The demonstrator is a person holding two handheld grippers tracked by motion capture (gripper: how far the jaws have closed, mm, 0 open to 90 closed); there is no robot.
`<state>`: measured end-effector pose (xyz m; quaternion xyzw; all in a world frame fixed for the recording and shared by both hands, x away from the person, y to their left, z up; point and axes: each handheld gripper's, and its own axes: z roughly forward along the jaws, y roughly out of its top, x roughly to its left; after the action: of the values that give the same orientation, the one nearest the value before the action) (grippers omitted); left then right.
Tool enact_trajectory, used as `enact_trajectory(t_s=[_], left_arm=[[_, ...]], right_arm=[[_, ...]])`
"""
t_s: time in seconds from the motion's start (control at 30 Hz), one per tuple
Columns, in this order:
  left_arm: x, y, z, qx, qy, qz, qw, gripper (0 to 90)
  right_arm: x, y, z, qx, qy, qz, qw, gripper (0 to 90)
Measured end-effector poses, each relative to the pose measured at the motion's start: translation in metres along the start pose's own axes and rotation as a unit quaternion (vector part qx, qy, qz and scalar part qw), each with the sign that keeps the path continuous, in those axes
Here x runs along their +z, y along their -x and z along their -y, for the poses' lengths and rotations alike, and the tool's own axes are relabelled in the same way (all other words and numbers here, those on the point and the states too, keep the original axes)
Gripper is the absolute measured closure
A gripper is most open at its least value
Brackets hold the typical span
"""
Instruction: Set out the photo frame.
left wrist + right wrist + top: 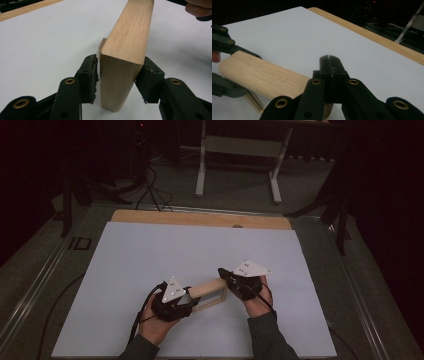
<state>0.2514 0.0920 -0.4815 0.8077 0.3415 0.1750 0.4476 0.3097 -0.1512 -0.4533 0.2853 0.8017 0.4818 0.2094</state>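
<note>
Light oak wooden block with rounded top edge, thin light frame beneath it, near front edge of white worktop, roughly midway between left and right edges. Left gripper astride one end of block: near pad clear of wood, far pad at or just against its face, contact not certain; partly spread, not clamping. Right gripper at opposite end, jaws fully together, over the block; grip on it not discernible.
</note>
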Motion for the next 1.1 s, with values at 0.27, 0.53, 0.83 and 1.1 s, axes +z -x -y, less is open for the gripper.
enact_trajectory(t_s=[0.27,0.53,0.83,1.1], left_arm=[[-0.0002,-0.0027,0.0008,-0.007,0.002,-0.015,0.9999,52.1],[-0.0012,-0.0065,0.0016,-0.017,0.003,-0.027,0.9995,52.4],[-0.0017,-0.0092,0.0025,-0.024,0.005,-0.025,0.9994,54.3],[-0.0008,-0.0085,0.0027,-0.021,0.004,-0.023,0.9995,55.2]], right_arm=[[-0.0021,0.0000,0.0002,0.001,-0.004,-0.003,1.0000,89.9],[-0.0038,-0.0006,0.0003,0.000,-0.007,-0.003,1.0000,89.9],[-0.0064,0.0004,-0.0002,0.000,-0.012,-0.010,0.9999,89.1],[-0.0103,0.0013,-0.0013,0.005,0.000,-0.030,0.9995,73.2]])
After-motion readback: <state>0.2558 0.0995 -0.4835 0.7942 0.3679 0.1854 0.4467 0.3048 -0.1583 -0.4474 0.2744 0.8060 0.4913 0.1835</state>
